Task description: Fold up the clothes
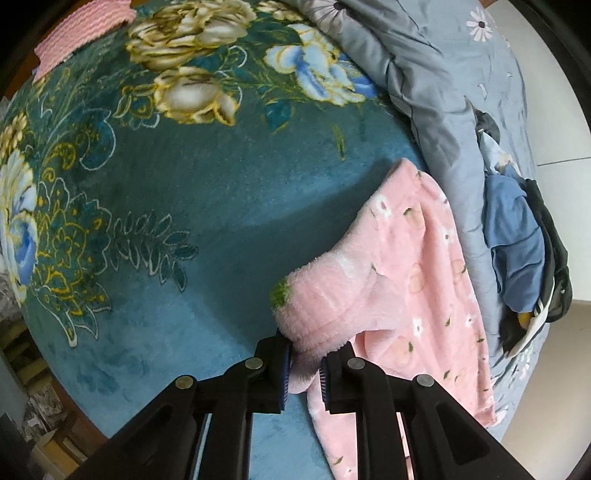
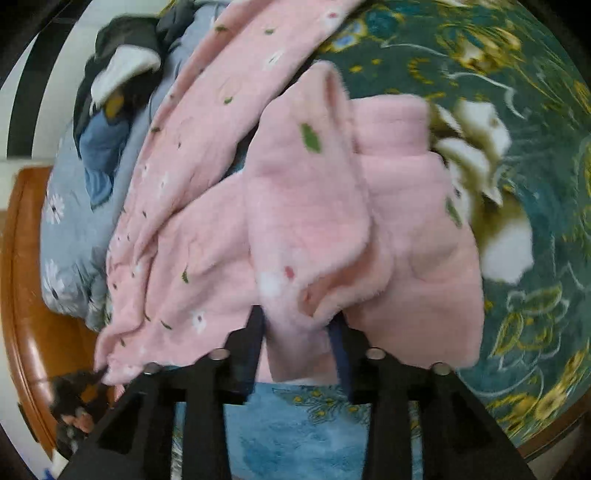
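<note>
A pink fleece garment (image 1: 417, 266) with small flower and peach prints lies on a teal floral blanket (image 1: 192, 192). My left gripper (image 1: 304, 363) is shut on a thick folded edge of the garment, near its cuff. In the right wrist view the same pink garment (image 2: 303, 206) fills the middle, bunched and lifted. My right gripper (image 2: 301, 332) is shut on a fold of it; the fabric hides the fingertips. The view is motion-blurred.
A grey-blue daisy-print quilt (image 1: 436, 74) is heaped along the bed's far side, with a pile of blue and black clothes (image 1: 524, 240) on it. A pink knitted piece (image 1: 81, 29) lies at the blanket's far corner. A wooden bed frame (image 2: 26, 266) edges the bed.
</note>
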A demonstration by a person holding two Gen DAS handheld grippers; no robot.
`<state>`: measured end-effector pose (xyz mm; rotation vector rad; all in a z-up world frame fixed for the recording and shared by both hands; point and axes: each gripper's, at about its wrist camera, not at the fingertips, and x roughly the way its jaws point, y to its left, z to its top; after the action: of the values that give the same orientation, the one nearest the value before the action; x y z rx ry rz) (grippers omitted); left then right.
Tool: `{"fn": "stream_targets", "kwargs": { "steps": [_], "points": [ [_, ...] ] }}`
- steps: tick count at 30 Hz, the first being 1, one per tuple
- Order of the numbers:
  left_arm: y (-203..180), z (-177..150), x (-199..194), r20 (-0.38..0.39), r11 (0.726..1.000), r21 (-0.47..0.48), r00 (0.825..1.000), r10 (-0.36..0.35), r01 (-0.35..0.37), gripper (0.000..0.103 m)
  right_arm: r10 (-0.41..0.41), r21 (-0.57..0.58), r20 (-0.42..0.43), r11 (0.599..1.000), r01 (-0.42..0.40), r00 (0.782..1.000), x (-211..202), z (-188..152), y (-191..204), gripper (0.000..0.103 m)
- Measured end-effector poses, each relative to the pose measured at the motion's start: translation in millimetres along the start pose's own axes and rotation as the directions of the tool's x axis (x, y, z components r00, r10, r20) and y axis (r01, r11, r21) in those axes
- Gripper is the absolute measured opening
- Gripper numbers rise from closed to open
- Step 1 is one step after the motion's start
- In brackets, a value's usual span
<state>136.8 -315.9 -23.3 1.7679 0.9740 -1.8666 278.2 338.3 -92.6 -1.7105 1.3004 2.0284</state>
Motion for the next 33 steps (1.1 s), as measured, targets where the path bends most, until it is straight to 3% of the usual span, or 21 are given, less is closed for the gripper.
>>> {"fn": "stream_targets", "kwargs": {
  "steps": [6,10,13,18,22,24,25,28,30,33],
  "points": [
    [1,6,3,-0.011,1.0,-0.008,1.0,-0.005,0.005,0.016,0.011,0.189,0.12,0.981,-0.034,0.993,-21,7,-33,0.044],
    [1,8,5,-0.024,1.0,-0.005,1.0,0.0,0.0,0.016,0.075,0.272,0.119,0.957,-0.105,0.99,-14,19,-38,0.044],
    [0,9,4,-0.03,1.0,0.0,1.0,0.006,-0.006,0.016,0.012,0.234,0.098,0.972,-0.035,0.995,0,28,-23,0.044],
    [-5,8,2,-0.022,1.0,0.013,1.0,0.014,-0.014,0.017,-0.061,0.268,0.04,0.962,0.048,0.997,15,26,-27,0.044],
    [-10,0,1,-0.014,1.0,0.005,1.0,0.013,-0.013,0.017,-0.017,0.297,0.001,0.955,0.016,1.0,26,15,-33,0.044],
    [-14,-6,-1,-0.006,1.0,0.012,1.0,0.02,-0.02,0.018,0.043,0.334,0.02,0.941,-0.047,0.999,27,12,-37,0.044],
    [-16,-9,-2,-0.002,1.0,0.014,1.0,0.024,-0.024,0.018,0.065,0.342,0.032,0.937,-0.072,0.997,26,13,-38,0.042],
    [-20,-16,-4,0.006,1.0,0.006,1.0,0.024,-0.024,0.018,0.105,0.339,0.043,0.934,-0.114,0.994,19,20,-37,0.008],
    [-23,-20,-7,0.016,1.0,-0.001,1.0,0.023,-0.023,0.019,0.112,0.307,0.038,0.944,-0.118,0.993,10,29,-35,0.007],
    [-27,-23,-10,0.038,0.999,-0.018,0.999,0.027,-0.026,0.019,0.093,0.184,0.085,0.977,-0.107,0.992,-38,55,-41,0.007]
  ]
}}
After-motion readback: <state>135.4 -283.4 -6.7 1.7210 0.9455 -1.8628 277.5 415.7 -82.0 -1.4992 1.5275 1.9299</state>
